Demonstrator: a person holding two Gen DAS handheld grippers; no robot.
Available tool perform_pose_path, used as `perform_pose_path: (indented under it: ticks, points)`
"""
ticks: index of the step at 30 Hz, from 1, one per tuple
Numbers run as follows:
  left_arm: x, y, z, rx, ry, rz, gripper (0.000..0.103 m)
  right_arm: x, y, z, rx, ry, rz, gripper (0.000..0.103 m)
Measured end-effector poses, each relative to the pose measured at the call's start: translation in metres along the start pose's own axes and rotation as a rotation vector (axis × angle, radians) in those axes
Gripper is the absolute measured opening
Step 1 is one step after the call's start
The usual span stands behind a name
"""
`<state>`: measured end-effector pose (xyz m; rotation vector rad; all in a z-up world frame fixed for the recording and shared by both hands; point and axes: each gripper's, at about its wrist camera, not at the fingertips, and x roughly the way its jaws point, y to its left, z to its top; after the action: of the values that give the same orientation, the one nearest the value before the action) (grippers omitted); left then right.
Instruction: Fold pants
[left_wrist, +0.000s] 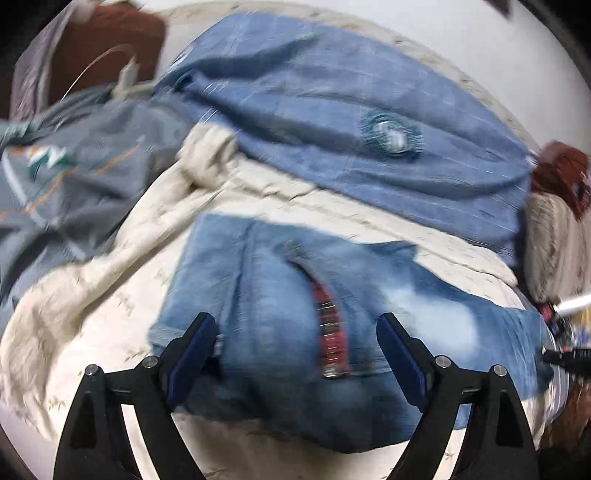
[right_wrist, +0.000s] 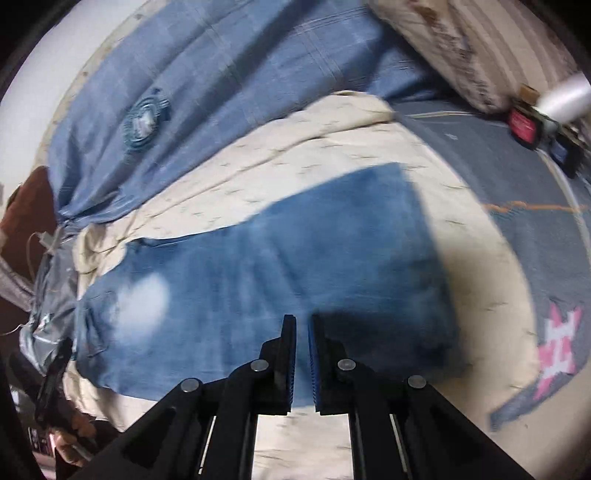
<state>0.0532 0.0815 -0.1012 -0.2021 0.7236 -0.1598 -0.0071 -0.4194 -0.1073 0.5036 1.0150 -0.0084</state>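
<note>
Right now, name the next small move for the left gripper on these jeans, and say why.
Probably lower the left gripper and close it on the near edge of the jeans. Its jaws stand wide open over the denim, holding nothing, while the right gripper is shut at its own end.

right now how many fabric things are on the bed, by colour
faded blue denim pants: 1
light blue checked blanket with a round emblem: 1
cream patterned bedspread: 1
grey printed sheet: 1
striped beige pillow: 1
total: 5
</note>
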Motion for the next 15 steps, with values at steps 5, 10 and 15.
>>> perform_pose_path:
  ticks: [5,10,15]
  points:
    - [0.009,0.001,-0.003,0.045,0.045,0.1,0.089,0.03,0.029,-0.005,-0.04,0.054,0.027,0.009]
    - [0.019,-0.006,-0.01,0.129,0.088,0.195,0.09,0.058,0.036,-0.016,-0.082,0.127,-0.005,0.009]
    - [0.018,-0.001,-0.01,0.11,0.095,0.208,0.093,0.048,0.027,-0.014,-0.09,0.128,0.019,0.009]
